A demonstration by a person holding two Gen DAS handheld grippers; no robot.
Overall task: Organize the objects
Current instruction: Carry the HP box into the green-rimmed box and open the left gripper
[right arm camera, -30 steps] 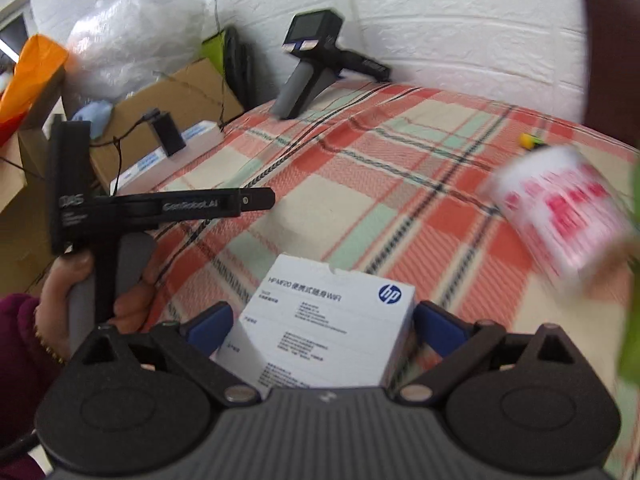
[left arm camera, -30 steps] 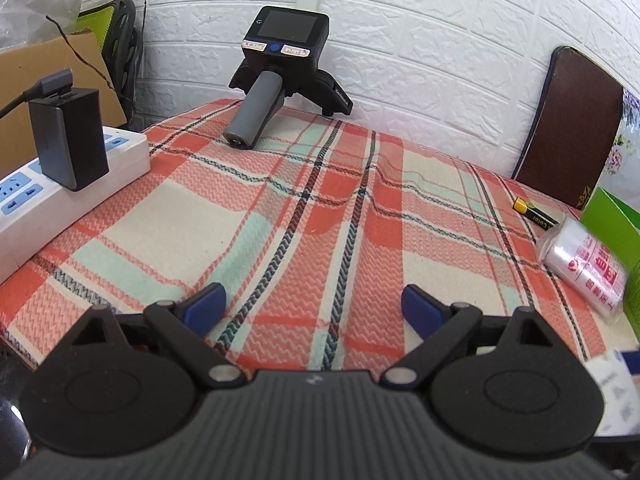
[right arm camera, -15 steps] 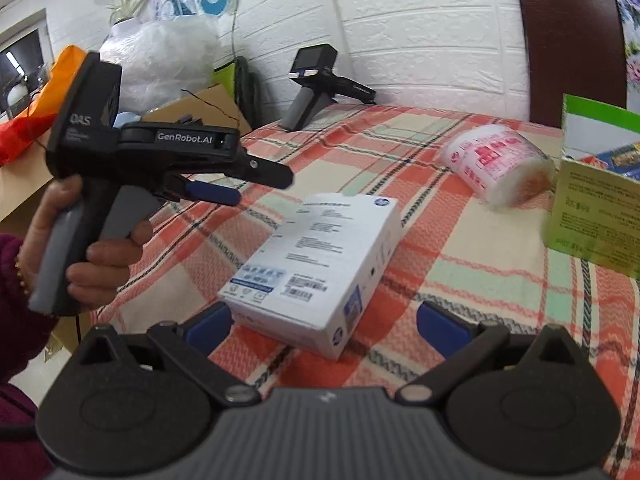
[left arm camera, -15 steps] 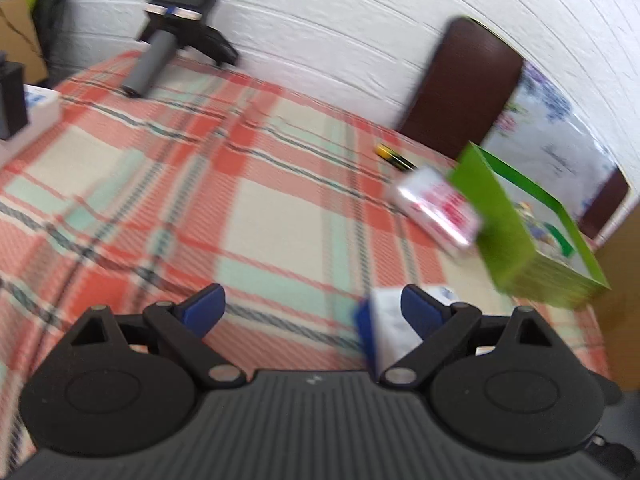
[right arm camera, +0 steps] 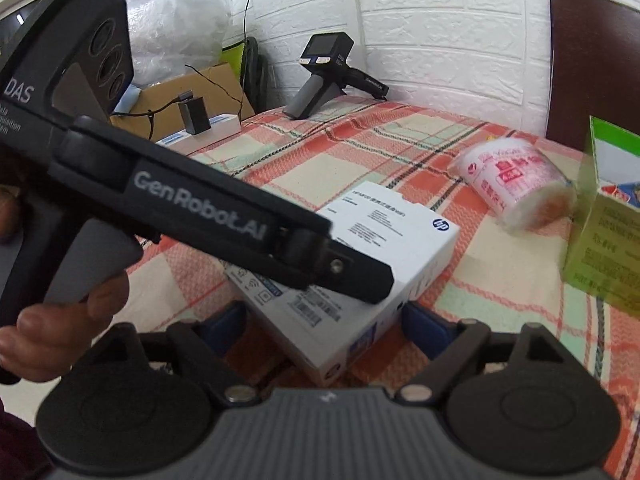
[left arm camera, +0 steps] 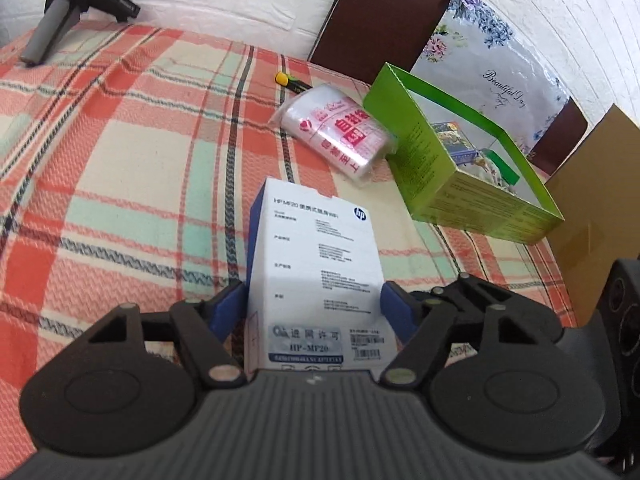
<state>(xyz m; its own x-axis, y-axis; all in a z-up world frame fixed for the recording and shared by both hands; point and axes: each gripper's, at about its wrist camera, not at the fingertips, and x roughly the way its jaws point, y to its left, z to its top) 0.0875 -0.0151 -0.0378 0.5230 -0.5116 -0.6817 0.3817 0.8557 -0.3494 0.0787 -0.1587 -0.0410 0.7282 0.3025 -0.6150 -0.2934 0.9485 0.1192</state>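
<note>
A white HP box lies flat on the plaid tablecloth. My left gripper is open with its blue pads on either side of the box's near end, close to its sides. In the right wrist view the same box lies ahead, and the left gripper's black body crosses over it. My right gripper is open and empty, just behind the box's corner. A roll of clear bags with red print lies beyond the box, next to an open green box.
A yellow-tipped battery lies near the far edge. A spare gripper device stands at the far left corner. A power strip with a black charger sits at the table's left edge. A brown chair back stands behind the table.
My left gripper has swung right and come down around the white HP box's near end. My right gripper has let go of the box and drawn back from it.
</note>
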